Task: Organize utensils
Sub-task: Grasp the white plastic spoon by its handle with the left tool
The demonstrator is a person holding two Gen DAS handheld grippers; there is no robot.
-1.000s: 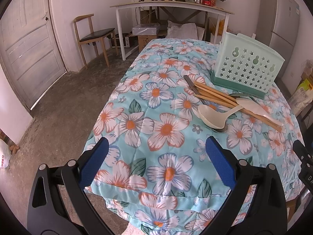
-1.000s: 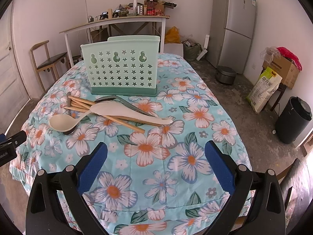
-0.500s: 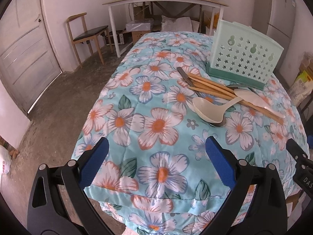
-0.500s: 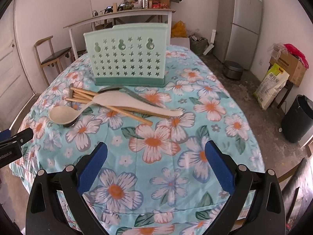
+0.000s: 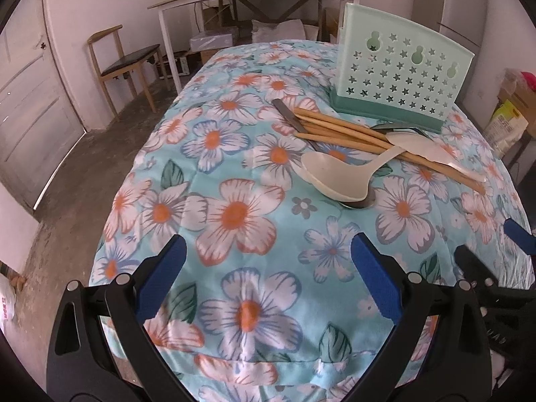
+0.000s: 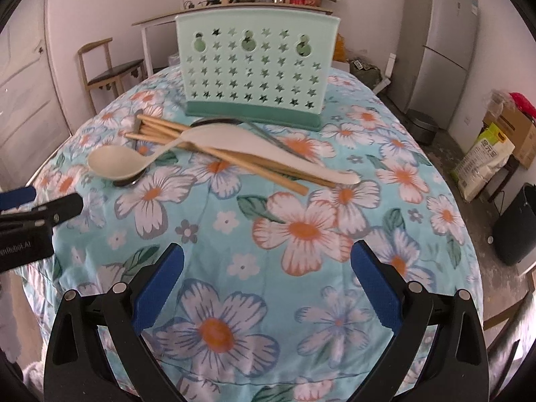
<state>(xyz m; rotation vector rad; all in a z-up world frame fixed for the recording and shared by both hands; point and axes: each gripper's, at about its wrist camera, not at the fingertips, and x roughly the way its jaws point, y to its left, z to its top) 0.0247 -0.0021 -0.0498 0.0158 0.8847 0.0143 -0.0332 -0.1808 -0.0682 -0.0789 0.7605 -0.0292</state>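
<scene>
Approach stage of the utensil-sorting task. Both tools hover over the near end of the worktop [image 6: 385, 227], which is covered by a floral cloth. The left gripper [image 5: 268, 281] and the right gripper [image 6: 268, 281] each hold their fingers spread wide with nothing between them. The utensils lie in one crossed heap near the far end: a cream ladle [image 6: 117, 164] with its bowl nearest the left tool, a cream rice paddle [image 6: 254, 144], several wooden chopsticks [image 6: 234, 160], and metal pieces underneath. The mint-green holder [image 6: 254, 70] stands upright just behind the heap, its front pierced with stars.

No item is yet lifted, so sorting appears not to have begun. The next move probably calls for one tool to reach forward and close on a top-lying handle, since the pieces overlap and pulling a lower one could drag the rest.

The holder's interior and any compartments are hidden behind its front wall. The metal utensils are mostly covered, so their kind and count cannot be told. Part of the right tool enters the left view at its edge.
</scene>
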